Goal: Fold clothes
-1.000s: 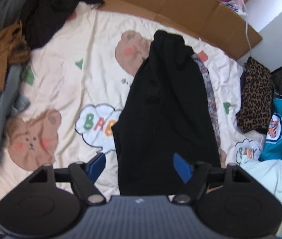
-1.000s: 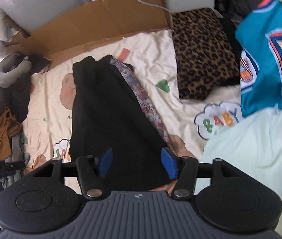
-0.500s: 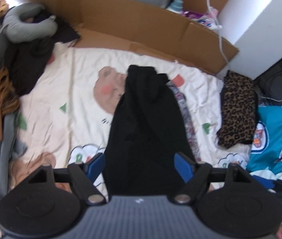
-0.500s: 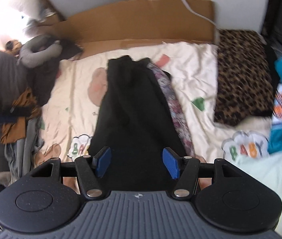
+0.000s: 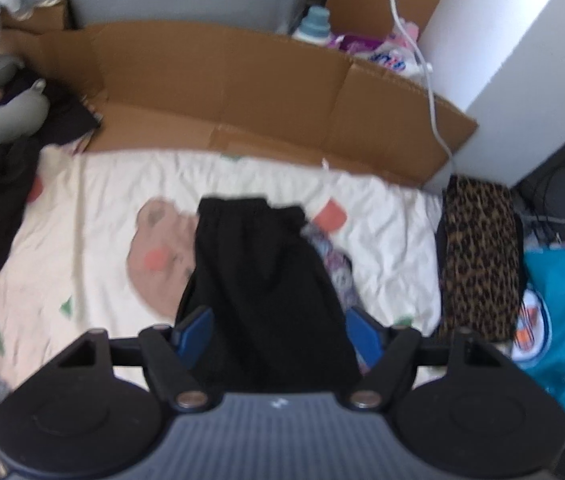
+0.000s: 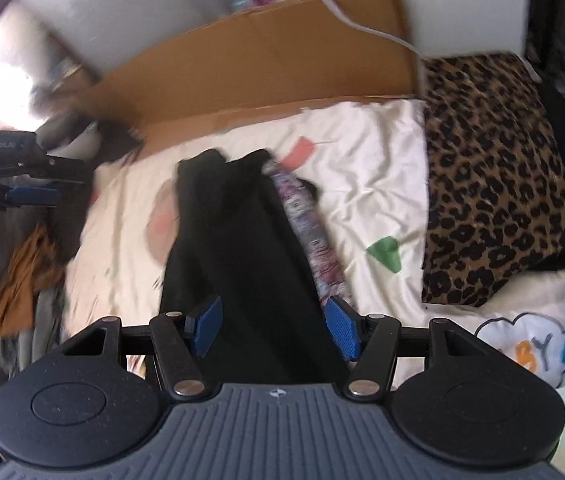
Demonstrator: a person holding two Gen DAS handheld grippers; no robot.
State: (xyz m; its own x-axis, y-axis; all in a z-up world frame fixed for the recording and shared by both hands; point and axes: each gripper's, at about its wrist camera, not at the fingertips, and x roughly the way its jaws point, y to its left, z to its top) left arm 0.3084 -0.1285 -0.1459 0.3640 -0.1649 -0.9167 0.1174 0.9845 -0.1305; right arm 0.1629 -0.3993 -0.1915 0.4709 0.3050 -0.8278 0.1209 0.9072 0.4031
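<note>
Where sheet spreads, black garment (image 5: 266, 288) lengthwise.

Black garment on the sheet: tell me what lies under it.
Under the black garment a patterned purple cloth pokes out along its right edge, both on the cartoon-print sheet. How far that cloth reaches underneath is covered.

Both views farther back from the black garment (image 5: 258, 280), more cardboard (image 5: 242, 92) visible.

A black garment (image 5: 258, 280) lies flat and lengthwise on the cream bedsheet (image 5: 382, 240), gathered waistband at the far end. A patterned purple cloth (image 6: 314, 236) peeks from under its right edge. A folded leopard-print piece (image 6: 490, 180) lies well to the right.
</note>
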